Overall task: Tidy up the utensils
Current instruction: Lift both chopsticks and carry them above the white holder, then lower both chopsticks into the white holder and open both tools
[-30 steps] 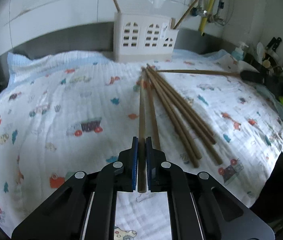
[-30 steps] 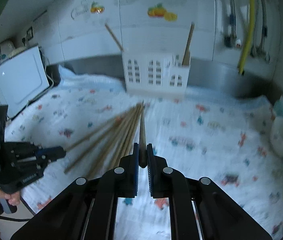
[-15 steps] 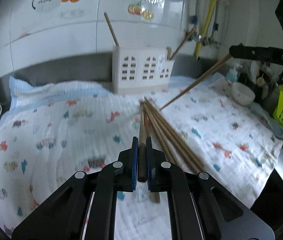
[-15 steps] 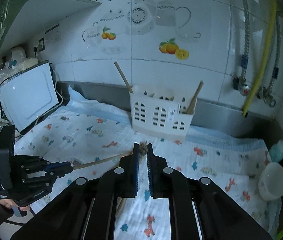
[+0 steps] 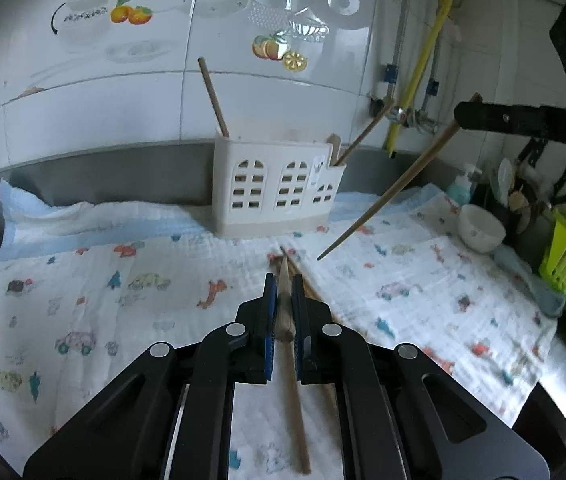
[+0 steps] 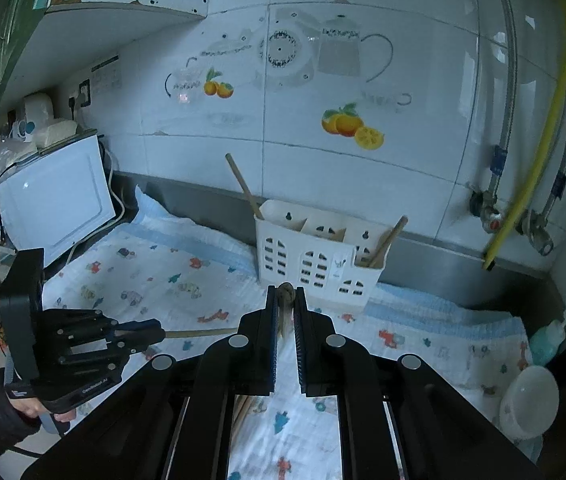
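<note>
Left claw is clamped on a wooden chopstick, whose thick end shows between the blue pads and whose thin tip points ahead toward the white utensil holder. Beneath it, more chopsticks lie on the patterned cloth covering the bench. At the right of this view, the right claw grips another chopstick in the air, tip slanting down toward the cloth. That holder stands at the wall with a chopstick leaning out at each end. From the right wrist, the right claw is pinched on its chopstick, seen end-on in front of the holder. At the left, the left claw, held by a hand, carries its chopstick roughly level above the cloth.
</note>
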Available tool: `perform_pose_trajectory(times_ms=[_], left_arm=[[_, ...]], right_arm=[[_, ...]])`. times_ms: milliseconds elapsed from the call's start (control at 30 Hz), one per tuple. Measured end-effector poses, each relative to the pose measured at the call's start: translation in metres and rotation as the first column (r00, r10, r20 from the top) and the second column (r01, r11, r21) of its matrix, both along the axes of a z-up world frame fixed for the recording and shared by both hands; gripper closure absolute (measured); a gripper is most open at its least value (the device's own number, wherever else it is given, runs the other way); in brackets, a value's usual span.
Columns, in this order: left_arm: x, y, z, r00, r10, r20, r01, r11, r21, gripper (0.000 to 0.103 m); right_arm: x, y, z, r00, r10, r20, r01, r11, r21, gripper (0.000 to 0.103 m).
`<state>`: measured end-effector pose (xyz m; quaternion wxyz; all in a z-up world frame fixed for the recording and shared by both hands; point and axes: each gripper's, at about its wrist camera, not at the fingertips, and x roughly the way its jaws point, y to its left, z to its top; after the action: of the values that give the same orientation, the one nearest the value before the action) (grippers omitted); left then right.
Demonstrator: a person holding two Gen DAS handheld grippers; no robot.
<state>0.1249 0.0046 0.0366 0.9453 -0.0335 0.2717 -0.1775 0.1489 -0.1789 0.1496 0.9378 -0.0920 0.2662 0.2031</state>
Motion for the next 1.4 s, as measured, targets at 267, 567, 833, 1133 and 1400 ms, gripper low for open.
perform_pose_trajectory(times_ms=[267, 567, 833, 1133, 1400], left_arm=[[0.025, -0.008, 0.035, 0.999, -0.04, 0.008, 0.04, 0.999, 0.023, 0.097], [0.05, -0.017, 0.069, 0.997, -0.072, 0.038, 0.069, 0.995, 0.074, 0.097], [0.061, -0.022, 0.097, 0.993, -0.081, 0.083, 0.073, 0.993, 0.094, 0.097], [0.069, -0.019, 0.134, 0.985, -0.066, 0.16, 0.052, 0.994, 0.092, 0.098], [0.078, -0.021, 0.154, 0.979, -0.063, 0.192, 0.049, 0.996, 0.079, 0.098]], right_arm=[[0.02, -0.011, 0.039, 0.999, -0.023, 0.046, 0.023, 1.0, 0.009, 0.095], [0.058, -0.017, 0.088, 0.991, -0.087, 0.098, 0.089, 0.996, -0.019, 0.095], [0.1, -0.018, 0.076, 0.99, -0.123, 0.062, 0.125, 0.992, -0.022, 0.096], [0.113, -0.011, 0.081, 0.987, -0.128, 0.098, 0.129, 0.992, -0.012, 0.096], [0.132, -0.016, 0.07, 0.983, -0.153, 0.105, 0.153, 0.988, 0.007, 0.096]])
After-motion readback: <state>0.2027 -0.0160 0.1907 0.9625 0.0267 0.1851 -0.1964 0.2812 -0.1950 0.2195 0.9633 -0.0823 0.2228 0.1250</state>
